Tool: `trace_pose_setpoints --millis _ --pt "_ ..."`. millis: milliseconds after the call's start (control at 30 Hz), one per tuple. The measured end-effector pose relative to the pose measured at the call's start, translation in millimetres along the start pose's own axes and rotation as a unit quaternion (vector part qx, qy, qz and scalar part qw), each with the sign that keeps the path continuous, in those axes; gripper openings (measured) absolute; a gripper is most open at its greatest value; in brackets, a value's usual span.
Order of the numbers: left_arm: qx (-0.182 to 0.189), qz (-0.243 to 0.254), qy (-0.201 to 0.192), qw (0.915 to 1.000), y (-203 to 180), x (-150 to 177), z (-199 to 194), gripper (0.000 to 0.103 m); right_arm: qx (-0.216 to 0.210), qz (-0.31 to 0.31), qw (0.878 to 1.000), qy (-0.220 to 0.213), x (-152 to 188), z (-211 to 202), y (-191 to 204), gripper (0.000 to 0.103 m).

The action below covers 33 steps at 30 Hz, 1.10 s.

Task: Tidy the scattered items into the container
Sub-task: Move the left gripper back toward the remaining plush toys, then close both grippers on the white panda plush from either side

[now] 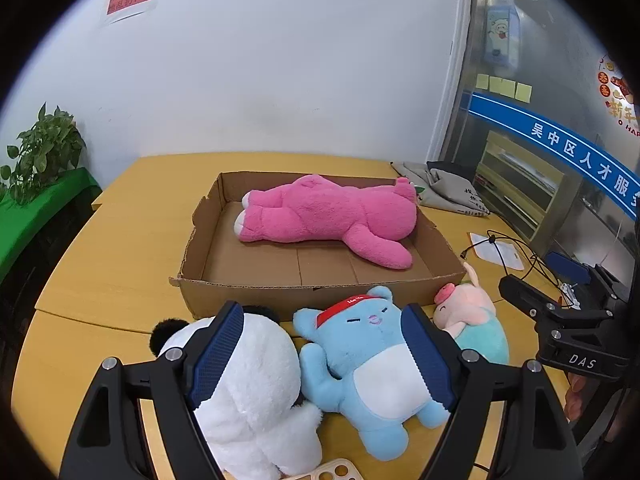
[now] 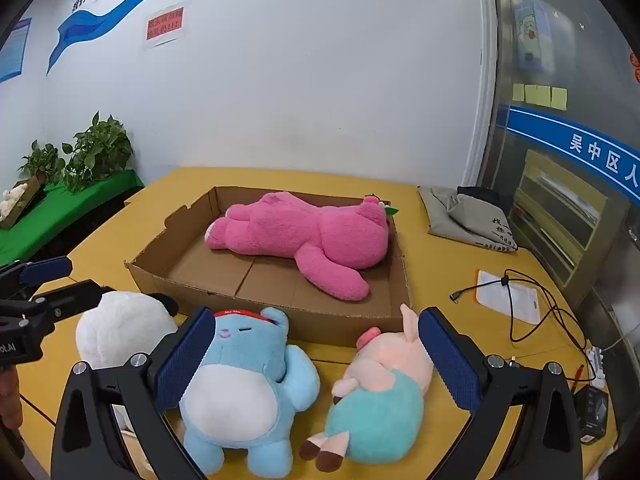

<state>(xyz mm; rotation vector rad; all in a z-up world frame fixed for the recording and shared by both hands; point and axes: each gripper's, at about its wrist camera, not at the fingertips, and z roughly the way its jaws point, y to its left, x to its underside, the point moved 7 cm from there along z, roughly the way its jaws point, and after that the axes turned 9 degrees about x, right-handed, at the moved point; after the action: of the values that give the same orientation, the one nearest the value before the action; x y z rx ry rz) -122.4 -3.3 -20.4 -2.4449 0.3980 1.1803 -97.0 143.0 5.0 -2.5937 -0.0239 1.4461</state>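
Note:
A shallow cardboard box (image 1: 248,292) (image 2: 224,284) sits mid-table with a big pink plush bear (image 1: 328,216) (image 2: 304,236) lying in it. In front of the box lie three toys: a white panda plush (image 1: 252,384) (image 2: 120,328), a blue plush with a red headband (image 1: 372,364) (image 2: 244,384), and a pink pig plush in teal (image 1: 476,320) (image 2: 380,392). My left gripper (image 1: 320,356) is open above the panda and blue plush, gripping nothing. My right gripper (image 2: 316,360) is open over the blue plush and pig, also empty. Each gripper shows at the other view's edge.
A grey cloth bag (image 2: 468,216) lies at the table's back right. A black cable (image 2: 532,304) and a white paper (image 2: 508,296) lie on the right. Potted plants (image 2: 100,152) stand on a green shelf at left. A glass wall (image 2: 560,160) borders the right.

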Motion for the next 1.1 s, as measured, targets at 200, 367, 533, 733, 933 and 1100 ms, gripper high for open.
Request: trace_pose_setpoints --millis 200,367,533,733,933,1100 --pt "0.001 -0.005 0.001 1.0000 1 3 -1 0.081 0.005 0.005 1.000 0.002 2 1 -4 0.103" --pt "0.005 -0.005 0.011 0.9999 2 9 4 0.081 0.006 0.003 1.000 0.005 4 1 -3 0.103" --pt "0.011 -0.007 0.017 0.9998 2 12 8 0.081 0.009 0.000 1.000 0.009 5 1 -3 0.103" --pt "0.018 -0.008 0.021 0.9996 6 14 8 0.081 0.009 -0.002 1.000 0.012 8 3 -2 0.103" --pt "0.015 -0.031 0.025 0.9991 38 21 -2 0.081 -0.036 -0.008 0.999 0.012 11 4 16 0.103" --pt "0.005 -0.052 0.045 0.9976 82 33 -3 0.081 -0.127 -0.032 0.991 0.027 24 8 62 0.103"
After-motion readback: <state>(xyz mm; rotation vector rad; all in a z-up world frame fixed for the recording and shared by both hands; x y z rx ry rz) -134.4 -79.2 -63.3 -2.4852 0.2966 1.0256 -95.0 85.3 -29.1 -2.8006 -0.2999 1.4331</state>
